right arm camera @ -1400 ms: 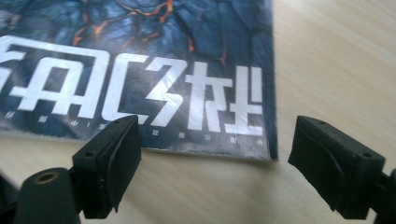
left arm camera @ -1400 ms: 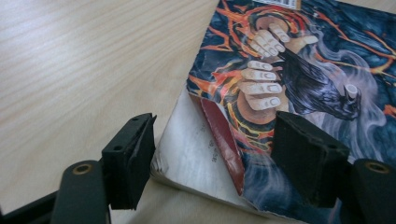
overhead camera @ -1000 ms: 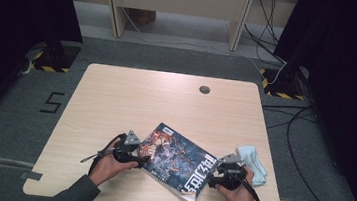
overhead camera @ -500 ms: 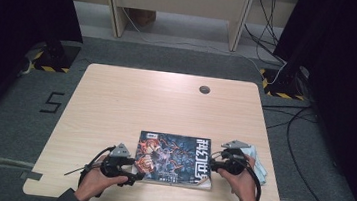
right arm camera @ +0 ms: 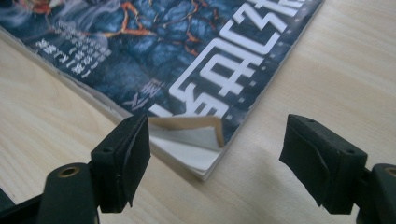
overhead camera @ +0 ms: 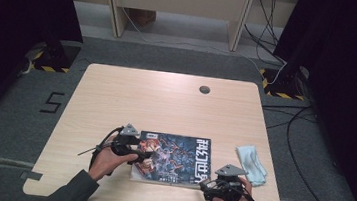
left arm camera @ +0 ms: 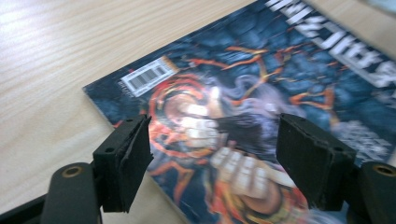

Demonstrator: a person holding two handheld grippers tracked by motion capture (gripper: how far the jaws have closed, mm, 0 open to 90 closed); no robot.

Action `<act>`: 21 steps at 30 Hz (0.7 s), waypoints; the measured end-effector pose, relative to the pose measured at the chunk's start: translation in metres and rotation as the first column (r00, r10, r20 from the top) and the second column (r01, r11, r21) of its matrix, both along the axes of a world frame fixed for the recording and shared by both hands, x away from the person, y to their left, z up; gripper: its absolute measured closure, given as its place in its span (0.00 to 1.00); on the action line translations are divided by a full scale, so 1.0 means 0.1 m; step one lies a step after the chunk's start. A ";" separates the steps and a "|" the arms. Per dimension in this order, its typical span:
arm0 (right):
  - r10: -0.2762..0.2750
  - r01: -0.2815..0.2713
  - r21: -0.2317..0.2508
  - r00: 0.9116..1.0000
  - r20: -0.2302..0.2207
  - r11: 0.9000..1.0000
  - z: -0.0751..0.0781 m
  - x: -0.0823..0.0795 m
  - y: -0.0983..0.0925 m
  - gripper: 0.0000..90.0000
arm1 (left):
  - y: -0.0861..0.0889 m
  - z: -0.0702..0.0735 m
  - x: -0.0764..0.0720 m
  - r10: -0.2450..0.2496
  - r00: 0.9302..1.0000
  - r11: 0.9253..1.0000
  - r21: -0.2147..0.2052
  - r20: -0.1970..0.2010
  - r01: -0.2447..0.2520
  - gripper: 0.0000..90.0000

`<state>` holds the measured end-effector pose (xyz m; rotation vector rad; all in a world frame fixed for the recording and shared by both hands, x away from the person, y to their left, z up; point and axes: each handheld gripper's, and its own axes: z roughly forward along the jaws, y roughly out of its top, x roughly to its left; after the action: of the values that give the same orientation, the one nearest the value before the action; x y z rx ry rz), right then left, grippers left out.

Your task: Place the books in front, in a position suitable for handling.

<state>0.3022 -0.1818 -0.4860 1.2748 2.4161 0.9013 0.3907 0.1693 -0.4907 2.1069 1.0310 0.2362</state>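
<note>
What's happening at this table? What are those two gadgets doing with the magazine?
A person holds a two-jaw gripper in each hand and is working on a magazine that lies flat on the table. The left gripper hangs open over the cover near the barcode corner. The right gripper is open at the opposite near corner, where the cover is curled up. Neither grips it. A pale cloth lies beside it.

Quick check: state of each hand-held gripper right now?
Left hand-held gripper: open, jaws over the magazine, holding nothing.
Right hand-held gripper: open, at the magazine's curled corner, holding nothing.
</note>
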 end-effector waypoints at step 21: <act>-0.099 0.104 -0.150 0.994 0.045 0.983 -0.06 0.82 0.11 0.23 | -0.05 -0.07 -0.56 -0.120 0.992 0.979 0.167 0.029 0.114 0.39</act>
<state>0.3844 -0.1710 -0.4920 1.2991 2.3182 0.6916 0.3343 0.1645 -0.4974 2.2944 0.8871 0.3122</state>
